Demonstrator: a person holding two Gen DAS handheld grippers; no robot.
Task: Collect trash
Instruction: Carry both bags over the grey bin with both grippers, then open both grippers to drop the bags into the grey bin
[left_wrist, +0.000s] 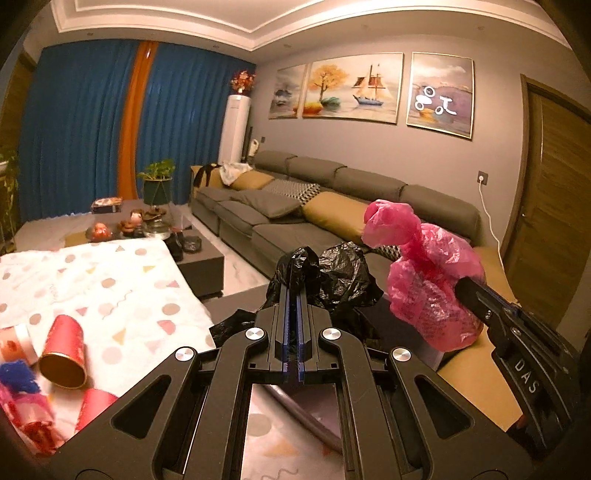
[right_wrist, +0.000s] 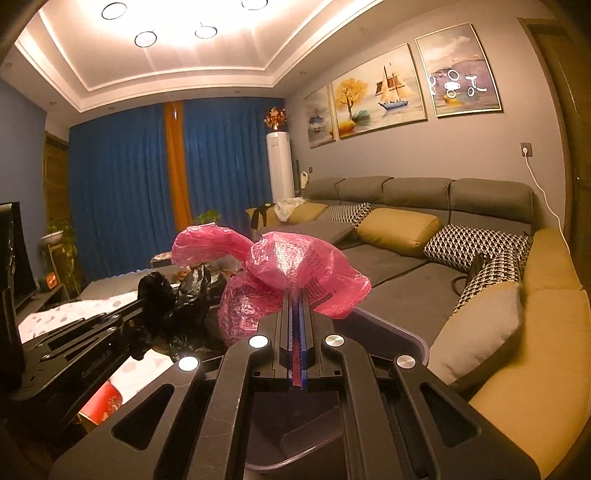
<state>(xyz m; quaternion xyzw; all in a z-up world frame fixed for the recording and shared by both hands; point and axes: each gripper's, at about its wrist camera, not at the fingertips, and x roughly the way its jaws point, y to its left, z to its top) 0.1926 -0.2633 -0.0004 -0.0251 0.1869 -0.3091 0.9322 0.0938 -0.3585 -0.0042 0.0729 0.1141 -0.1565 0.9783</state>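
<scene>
Item 1: black bag (left_wrist: 332, 277). I am clamping its bunched top in the left gripper (left_wrist: 294, 291), jaws clenched on the film, so the crumpled body is hanging free just in front of the sofa (left_wrist: 280, 221).

Item 2: pink bag (right_wrist: 295, 266). I am pinching its gathered neck in the right gripper (right_wrist: 297, 306), jaws squeezed tight on the plastic, keeping it lifted before the sofa, just beside the black bag; both, I judge, are being carried off as collected rubbish.

Item 3: red paper cup (left_wrist: 62, 354). It is lying tipped on the patterned cloth (left_wrist: 122, 288), well apart from the sofa, with red wrappers (left_wrist: 29, 424) nearby, probably still awaiting collection.
</scene>
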